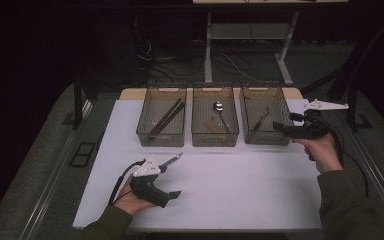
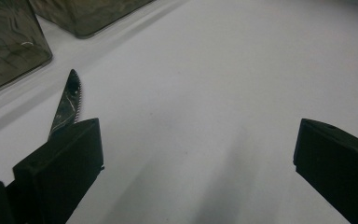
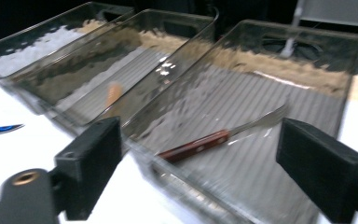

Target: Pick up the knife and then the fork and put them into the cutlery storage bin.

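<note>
The place looks like a lab or test room: a white rectangular tabletop (image 1: 220, 195) stands on grey carpet, with loose black cables (image 1: 230, 62) on the floor at twelve o'clock beside a white metal desk frame (image 1: 209, 45), amid dark surroundings.

fork (image 3: 223, 134) red-brown handle, silver tines; bin (image 3: 279, 88) smoky grey, ribbed floor; table (image 1: 230, 185) white.

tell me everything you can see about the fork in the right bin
The fork has a reddish-brown, wood-looking handle and a shiny metal neck and tines. It lies flat on the ribbed floor of the right-hand clear bin, aslant, tines toward the far end. It is alone in that bin, and the open right gripper is not touching it.
</note>
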`<state>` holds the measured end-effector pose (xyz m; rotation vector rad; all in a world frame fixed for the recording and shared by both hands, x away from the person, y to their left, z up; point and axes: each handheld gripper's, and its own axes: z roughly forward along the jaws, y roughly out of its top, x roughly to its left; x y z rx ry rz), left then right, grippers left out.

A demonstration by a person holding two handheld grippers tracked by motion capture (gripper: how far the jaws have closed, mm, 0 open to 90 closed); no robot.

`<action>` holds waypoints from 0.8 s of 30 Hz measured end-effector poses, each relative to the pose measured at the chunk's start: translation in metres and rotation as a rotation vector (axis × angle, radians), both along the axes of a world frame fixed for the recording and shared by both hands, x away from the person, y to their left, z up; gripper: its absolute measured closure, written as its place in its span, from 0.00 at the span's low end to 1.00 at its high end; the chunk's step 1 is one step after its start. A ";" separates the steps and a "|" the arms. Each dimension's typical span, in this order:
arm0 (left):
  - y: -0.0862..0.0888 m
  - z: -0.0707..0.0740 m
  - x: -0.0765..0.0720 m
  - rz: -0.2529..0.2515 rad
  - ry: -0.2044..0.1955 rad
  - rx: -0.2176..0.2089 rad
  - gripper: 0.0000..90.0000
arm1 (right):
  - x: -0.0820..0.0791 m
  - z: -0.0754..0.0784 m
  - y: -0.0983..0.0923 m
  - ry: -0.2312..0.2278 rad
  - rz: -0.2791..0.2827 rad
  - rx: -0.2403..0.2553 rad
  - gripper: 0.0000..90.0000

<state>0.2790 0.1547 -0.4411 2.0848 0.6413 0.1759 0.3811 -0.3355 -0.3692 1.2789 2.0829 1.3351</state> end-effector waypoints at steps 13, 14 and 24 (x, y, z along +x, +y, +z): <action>0.003 0.003 0.001 0.019 -0.013 0.008 0.01 | -0.046 -0.017 0.026 0.003 0.092 -0.008 0.13; 0.004 0.003 0.002 0.020 -0.013 0.010 0.01 | -0.049 -0.020 0.027 0.002 0.097 -0.010 0.13; 0.008 0.007 0.005 0.044 -0.021 0.025 0.03 | -0.077 -0.040 0.044 -0.011 0.138 -0.035 0.13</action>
